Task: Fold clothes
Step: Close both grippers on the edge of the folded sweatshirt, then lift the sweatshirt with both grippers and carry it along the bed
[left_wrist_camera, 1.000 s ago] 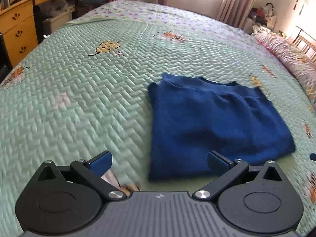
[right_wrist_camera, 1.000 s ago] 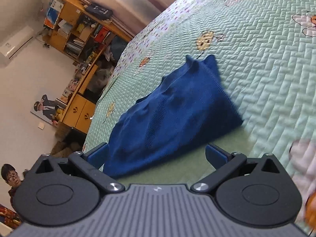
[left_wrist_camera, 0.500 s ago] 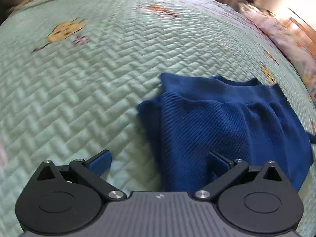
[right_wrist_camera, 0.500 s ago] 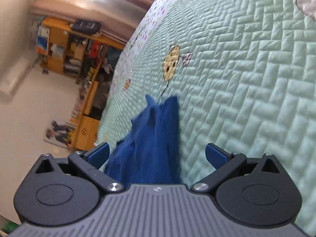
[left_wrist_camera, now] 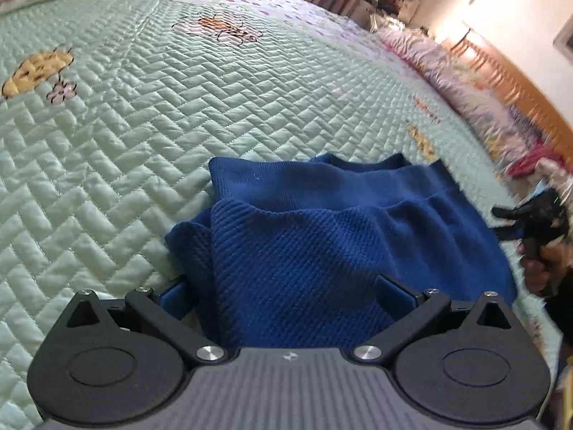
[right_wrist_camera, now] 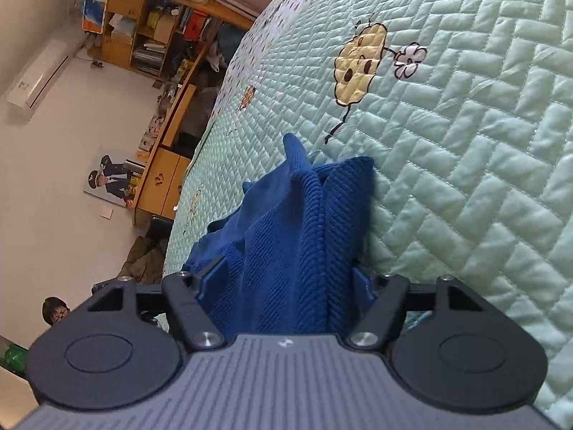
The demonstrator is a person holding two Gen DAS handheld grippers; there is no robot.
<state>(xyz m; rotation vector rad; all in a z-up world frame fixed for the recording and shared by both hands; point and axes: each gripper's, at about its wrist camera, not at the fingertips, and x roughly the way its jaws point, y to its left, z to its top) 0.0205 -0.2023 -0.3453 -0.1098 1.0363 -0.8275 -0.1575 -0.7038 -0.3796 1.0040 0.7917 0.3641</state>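
While my right tongs clench the sweater and left tongs gape around its near edge, layers may slip apart.

Left gripper spread wide and low, right gripper partly closed, rolled sideways

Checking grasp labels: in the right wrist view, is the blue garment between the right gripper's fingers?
Yes, the bunched blue garment fills the gap between the right gripper's fingers.

bright daylight, glare on the far wall, right edge smeared by motion blur, fisheye bending the edges.
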